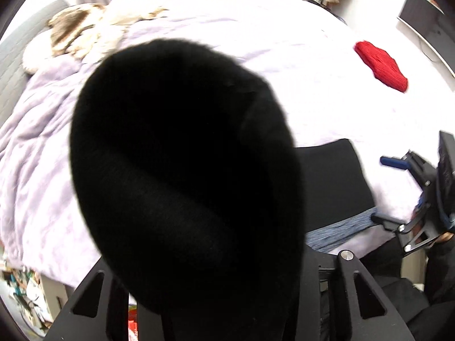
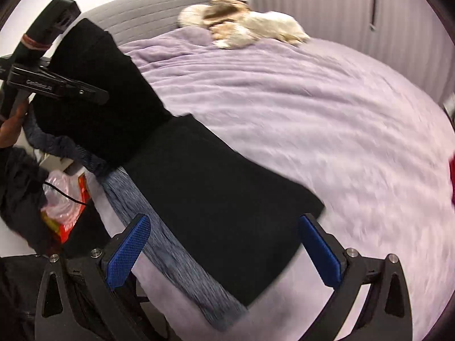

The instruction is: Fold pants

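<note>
The black pants (image 2: pixel 216 199) with a blue-grey waistband (image 2: pixel 176 255) lie partly on the lilac bed cover (image 2: pixel 312 113). My left gripper (image 2: pixel 96 96) is shut on one end of the pants and lifts it off the bed; that raised black cloth (image 1: pixel 182 170) fills the left wrist view and hides the fingertips. My right gripper (image 2: pixel 224 250) is open, its blue pads (image 2: pixel 128 250) on either side of the pants' near edge, just above the cloth. It also shows in the left wrist view (image 1: pixel 398 187) at the right, by the waistband (image 1: pixel 338 233).
A red knitted item (image 1: pixel 381 65) lies on the bed's far right. A white and brown furry throw (image 2: pixel 244 25) lies by the grey headboard (image 2: pixel 159 8). Bags and clutter (image 2: pixel 65 204) sit on the floor beside the bed. A curtain (image 2: pixel 341 5) hangs behind.
</note>
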